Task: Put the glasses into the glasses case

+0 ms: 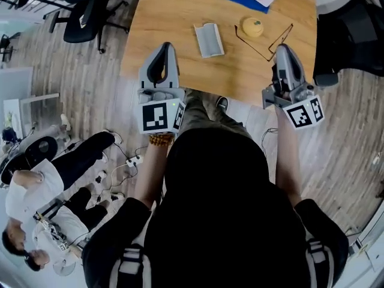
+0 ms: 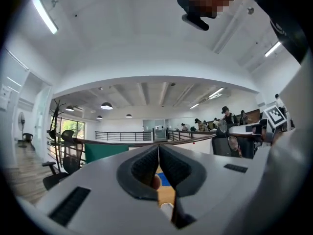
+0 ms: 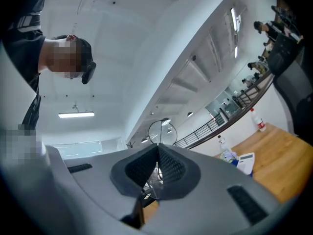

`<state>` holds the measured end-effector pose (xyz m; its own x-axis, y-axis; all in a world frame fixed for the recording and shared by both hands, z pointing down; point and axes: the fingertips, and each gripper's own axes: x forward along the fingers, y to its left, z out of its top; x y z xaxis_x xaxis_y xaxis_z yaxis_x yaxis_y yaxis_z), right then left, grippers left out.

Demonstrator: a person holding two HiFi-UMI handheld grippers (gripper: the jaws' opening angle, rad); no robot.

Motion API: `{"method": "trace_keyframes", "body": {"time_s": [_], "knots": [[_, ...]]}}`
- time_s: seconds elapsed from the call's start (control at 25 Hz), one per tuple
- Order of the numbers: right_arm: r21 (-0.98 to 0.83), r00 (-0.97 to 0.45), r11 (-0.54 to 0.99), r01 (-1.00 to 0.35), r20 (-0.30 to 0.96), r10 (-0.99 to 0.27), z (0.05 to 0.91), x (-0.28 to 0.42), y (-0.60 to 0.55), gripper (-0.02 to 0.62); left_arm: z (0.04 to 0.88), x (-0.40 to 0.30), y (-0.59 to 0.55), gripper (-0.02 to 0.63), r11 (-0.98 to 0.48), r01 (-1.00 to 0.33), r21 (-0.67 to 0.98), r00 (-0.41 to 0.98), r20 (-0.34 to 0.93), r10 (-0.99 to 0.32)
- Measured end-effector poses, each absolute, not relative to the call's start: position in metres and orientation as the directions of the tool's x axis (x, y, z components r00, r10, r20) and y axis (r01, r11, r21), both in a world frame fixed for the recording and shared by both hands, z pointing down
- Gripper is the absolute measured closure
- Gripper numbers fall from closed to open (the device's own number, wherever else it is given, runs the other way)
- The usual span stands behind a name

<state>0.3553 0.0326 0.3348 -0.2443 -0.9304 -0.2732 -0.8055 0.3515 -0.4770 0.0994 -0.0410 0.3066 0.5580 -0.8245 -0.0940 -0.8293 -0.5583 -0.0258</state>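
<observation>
right gripper (image 3: 157,149) clamped on glasses (image 3: 162,131) at thin wire rim | left gripper (image 2: 159,149) closed, empty | likely light, springy, fragile: grip frame, not lens | glasses case (image 1: 209,39) mid table (image 1: 168,17)

glasses (image 3: 162,132): thin wire frame, pinched in right tool (image 3: 157,151) | glasses case (image 1: 209,39): grey, open, on wooden table (image 1: 162,17)
</observation>
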Motion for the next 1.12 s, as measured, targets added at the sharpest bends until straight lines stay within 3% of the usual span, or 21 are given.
{"method": "trace_keyframes", "body": {"time_s": [0.56, 1.12], "knots": [[-0.435, -0.387, 0.407, -0.803, -0.138, -0.912, 0.386, 0.309, -0.049, 0.581, 0.336, 0.017, -0.069, 0.583, -0.389, -0.921, 0.016, 0.386, -0.087, -0.918], [-0.373, -0.459, 0.422, -0.826, 0.010, -0.889, 0.451, 0.274, -0.093, 0.581, 0.357, -0.002, -0.077, 0.583, -0.358, -0.933, 0.030, 0.356, -0.057, -0.933]]}}
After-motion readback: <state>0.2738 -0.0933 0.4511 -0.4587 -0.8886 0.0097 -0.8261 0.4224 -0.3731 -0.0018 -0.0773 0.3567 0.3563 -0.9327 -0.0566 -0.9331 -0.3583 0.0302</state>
